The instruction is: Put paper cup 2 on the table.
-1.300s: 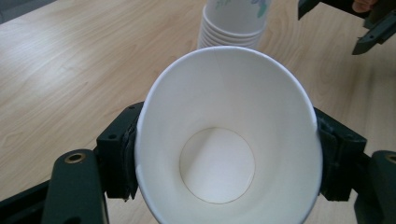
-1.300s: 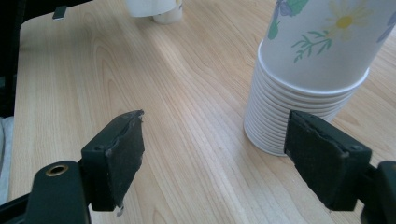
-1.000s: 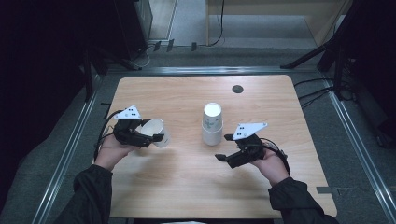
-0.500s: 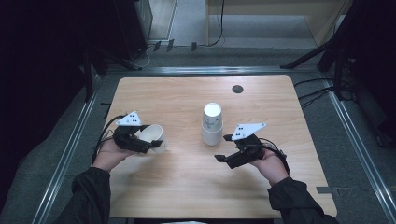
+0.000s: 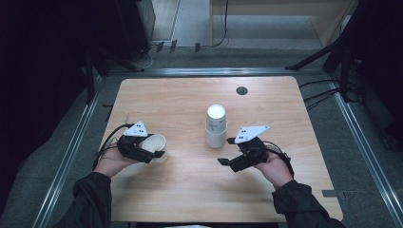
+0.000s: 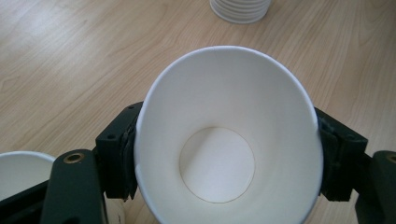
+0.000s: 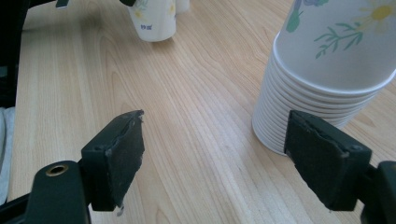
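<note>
On the wooden worktop [image 5: 190,190], the left gripper [image 5: 153,154] holds a white paper cup [image 6: 229,140] at the worktop's left side, close to the person's left hand [image 5: 111,164]. In the left gripper view, the cup sits between the 2 black jaws with its open mouth facing the camera, and its rim is squeezed into an oval where the pads press on both sides. These jaws have just been opening a little, yet the pads are on the cup wall at left and right. A 2nd white cup [image 6: 18,172] shows at the lower left corner of that view, just beside the left jaw.

A stack of nested paper cups [image 5: 215,126] with a floral print stands upright near the worktop's middle. The right gripper [image 5: 231,152] rests low just right of the stack, its jaws spread apart with nothing between them; in the right gripper view, the stack's base stands just beyond the right-hand jaw.
</note>
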The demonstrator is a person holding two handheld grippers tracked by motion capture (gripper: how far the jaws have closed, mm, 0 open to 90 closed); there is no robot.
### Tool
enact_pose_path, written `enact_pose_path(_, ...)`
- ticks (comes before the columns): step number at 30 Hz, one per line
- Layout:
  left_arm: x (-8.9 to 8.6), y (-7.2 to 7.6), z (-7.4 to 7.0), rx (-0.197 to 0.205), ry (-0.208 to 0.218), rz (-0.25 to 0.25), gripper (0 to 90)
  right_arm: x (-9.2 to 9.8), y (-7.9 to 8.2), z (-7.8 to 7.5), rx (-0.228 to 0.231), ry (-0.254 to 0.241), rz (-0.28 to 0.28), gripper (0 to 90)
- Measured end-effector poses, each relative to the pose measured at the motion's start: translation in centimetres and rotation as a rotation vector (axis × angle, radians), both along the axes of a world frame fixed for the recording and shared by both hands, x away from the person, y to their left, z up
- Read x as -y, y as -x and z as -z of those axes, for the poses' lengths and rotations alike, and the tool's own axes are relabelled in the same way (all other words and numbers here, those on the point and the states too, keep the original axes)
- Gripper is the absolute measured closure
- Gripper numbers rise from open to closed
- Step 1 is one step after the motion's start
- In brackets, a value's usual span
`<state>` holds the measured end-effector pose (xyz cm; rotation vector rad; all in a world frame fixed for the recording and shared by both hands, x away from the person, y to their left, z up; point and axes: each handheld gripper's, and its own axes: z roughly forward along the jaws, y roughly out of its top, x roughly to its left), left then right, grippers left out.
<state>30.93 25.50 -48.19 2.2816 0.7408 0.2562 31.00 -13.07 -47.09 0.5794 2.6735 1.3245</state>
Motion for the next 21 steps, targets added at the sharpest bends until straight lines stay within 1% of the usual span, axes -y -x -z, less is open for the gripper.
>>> enact_pose_path(3, 0.31, -0.04, 0.30, -0.004, -0.021, -0.001, 23.2, -0.06, 0.03, 0.02, 0.000, 0.004, -0.003, 20.1)
enact_pose_path(6, 0.35, -0.10, 0.32, -0.006, -0.019, -0.003, 22.8, -0.05, 0.03, 0.01, 0.000, 0.004, -0.002, 20.1)
enact_pose_path(9, 0.39, -0.16, 0.44, -0.006, -0.033, -0.010, 22.7, -0.04, 0.02, 0.00, 0.000, 0.003, -0.001, 20.1)
enact_pose_path(13, 0.40, -0.20, 0.46, -0.009, -0.034, -0.013, 22.5, -0.09, 0.00, 0.03, 0.004, 0.004, -0.006, 20.1)
enact_pose_path(17, 0.55, -0.23, 0.60, -0.012, -0.047, -0.012, 22.0, -0.14, 0.03, 0.03, 0.002, 0.005, -0.007, 20.1)
enact_pose_path(21, 0.57, -0.24, 0.64, -0.013, -0.049, -0.014, 21.6, -0.13, 0.04, 0.01, 0.003, 0.005, -0.006, 20.1)
